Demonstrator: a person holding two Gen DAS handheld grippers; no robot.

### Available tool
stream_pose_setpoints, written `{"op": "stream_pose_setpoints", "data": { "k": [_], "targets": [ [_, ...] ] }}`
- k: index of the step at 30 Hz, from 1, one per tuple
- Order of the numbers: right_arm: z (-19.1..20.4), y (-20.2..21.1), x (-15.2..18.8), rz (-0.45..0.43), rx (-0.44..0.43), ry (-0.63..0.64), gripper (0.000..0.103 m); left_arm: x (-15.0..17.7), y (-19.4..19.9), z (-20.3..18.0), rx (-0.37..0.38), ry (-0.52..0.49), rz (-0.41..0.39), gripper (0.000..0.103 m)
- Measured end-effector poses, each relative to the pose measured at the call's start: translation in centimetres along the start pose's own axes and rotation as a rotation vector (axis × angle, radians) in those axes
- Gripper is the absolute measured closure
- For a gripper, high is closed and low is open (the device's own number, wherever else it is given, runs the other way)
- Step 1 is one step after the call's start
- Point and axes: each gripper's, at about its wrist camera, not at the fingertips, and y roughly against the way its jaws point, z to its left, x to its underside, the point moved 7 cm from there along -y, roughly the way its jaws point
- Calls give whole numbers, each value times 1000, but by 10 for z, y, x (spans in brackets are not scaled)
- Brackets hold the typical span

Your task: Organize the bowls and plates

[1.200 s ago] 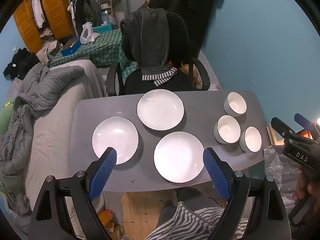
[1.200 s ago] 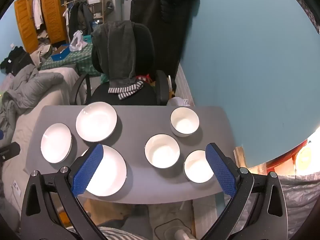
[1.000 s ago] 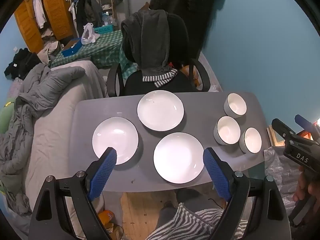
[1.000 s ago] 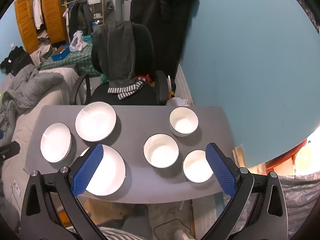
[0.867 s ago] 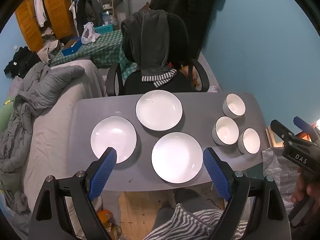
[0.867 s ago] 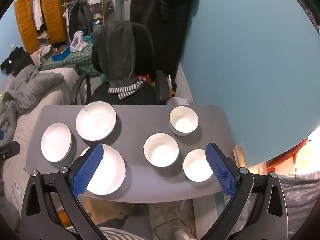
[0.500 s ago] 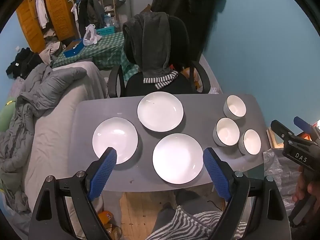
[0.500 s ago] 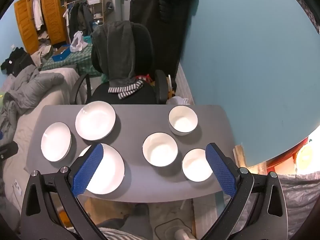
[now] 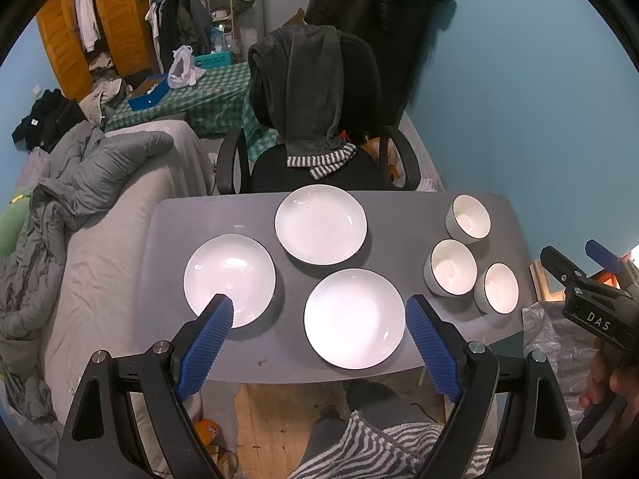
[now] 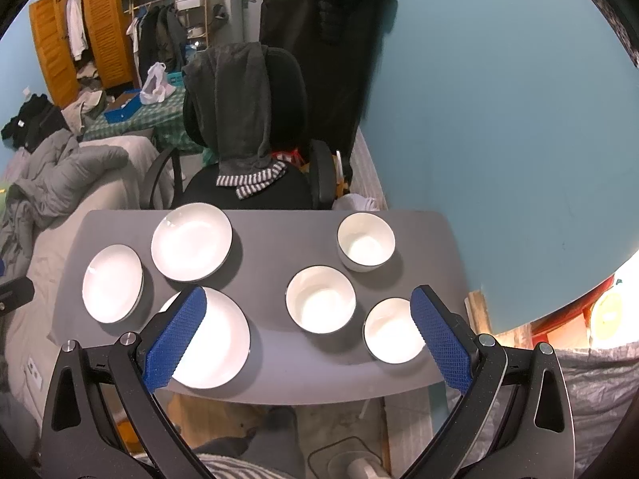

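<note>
Three white plates left, three bowls right, all apart on grey table. Glazed ceramic: stiff, slick, breakable; pinch at rim. Left hand-held gripper and right hand-held gripper wide, empty, above near edge.

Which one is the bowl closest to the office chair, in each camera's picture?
Left wrist view: the far bowl sits at upper right of the grey table, top of the three bowls.
Right wrist view: the far bowl sits right of centre.
Shared landmark: the office chair behind the table.
</note>
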Motion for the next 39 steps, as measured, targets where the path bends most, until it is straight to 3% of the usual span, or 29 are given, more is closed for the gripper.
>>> {"op": "stream_pose_setpoints", "data": {
  "k": [39],
  "targets": [
    [-9,-5,-3,6,12,-21,3,-7,-8,-3,17,-10,19,14]
  ]
}}
